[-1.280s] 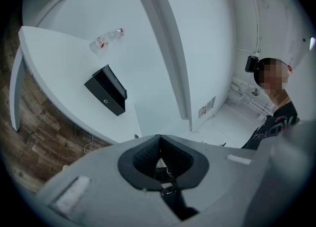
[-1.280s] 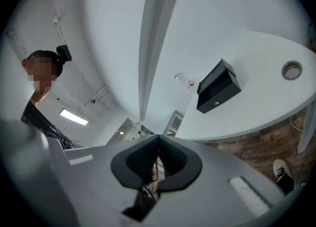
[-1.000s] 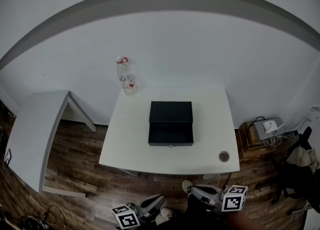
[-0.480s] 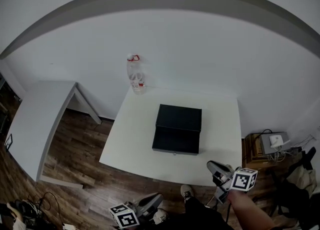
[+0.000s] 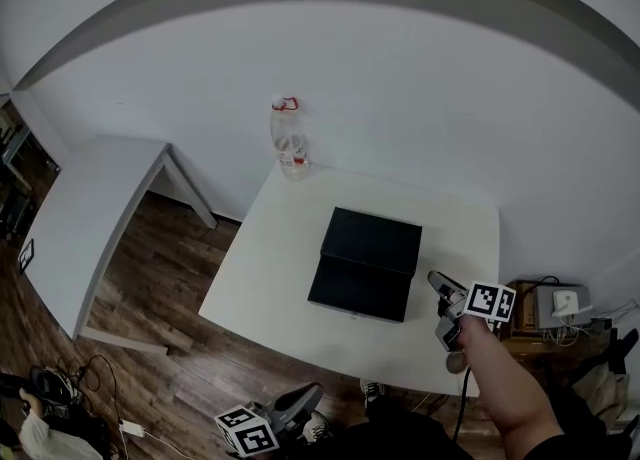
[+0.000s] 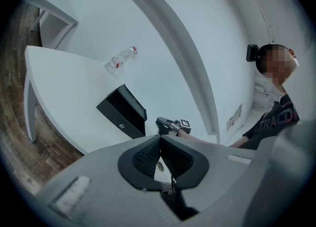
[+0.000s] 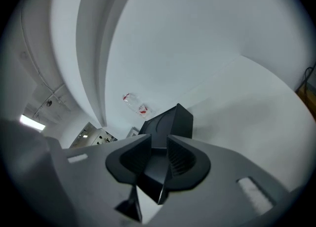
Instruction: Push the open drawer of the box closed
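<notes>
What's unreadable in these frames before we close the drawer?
Inside of the drawer: head view, too dark to tell whether it holds anything.
Label on the bottle: all views, too small to read.
Near edge of the table: left gripper view, hidden behind the body of the left gripper.

left gripper (image 6: pixel 159 141) jaws together, right gripper (image 7: pixel 158 141) jaws just opening, empty

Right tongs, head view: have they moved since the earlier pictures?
Yes. The right tongs moved from outside the table's near edge to over its right front corner; jaws have just been opening, nothing between them.
</notes>
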The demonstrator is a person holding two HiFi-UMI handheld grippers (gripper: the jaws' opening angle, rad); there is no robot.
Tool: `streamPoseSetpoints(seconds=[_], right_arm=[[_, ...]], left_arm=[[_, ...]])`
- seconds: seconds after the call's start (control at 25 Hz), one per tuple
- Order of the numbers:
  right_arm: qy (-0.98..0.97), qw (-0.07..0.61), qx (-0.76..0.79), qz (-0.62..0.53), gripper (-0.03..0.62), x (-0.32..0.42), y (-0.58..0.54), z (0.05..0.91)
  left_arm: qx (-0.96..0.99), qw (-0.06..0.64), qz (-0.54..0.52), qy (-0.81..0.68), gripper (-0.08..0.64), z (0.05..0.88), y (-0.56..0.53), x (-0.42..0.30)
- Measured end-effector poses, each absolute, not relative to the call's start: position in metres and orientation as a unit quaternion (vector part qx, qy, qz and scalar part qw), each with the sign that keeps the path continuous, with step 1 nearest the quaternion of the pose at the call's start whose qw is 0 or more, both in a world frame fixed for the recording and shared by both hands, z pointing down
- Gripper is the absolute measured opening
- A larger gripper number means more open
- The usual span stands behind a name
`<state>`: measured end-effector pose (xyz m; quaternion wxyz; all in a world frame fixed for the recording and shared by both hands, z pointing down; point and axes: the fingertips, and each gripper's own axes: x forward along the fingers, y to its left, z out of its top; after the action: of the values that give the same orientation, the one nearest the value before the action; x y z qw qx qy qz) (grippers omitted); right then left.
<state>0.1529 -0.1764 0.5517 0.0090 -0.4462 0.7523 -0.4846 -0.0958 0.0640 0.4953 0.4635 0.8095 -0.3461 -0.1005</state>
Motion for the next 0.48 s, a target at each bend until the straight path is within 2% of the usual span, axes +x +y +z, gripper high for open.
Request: streamPoseSetpoints(seconds=[0.2,0.48], right_arm=[[0.731,-0.009,-0.451,-0.512,0.124,0.147,-0.211,0.58],[0.724,-0.034,-0.446,-0.526,0.124,0.135,-0.231,0.597]], left_arm=[[0.801,0.461,-0.091,-0.371,0.0,0.5,0.056,-0.093],[0.788,0.468,-0.086,-0.39,0.0,0.509,0.049,-0.09]])
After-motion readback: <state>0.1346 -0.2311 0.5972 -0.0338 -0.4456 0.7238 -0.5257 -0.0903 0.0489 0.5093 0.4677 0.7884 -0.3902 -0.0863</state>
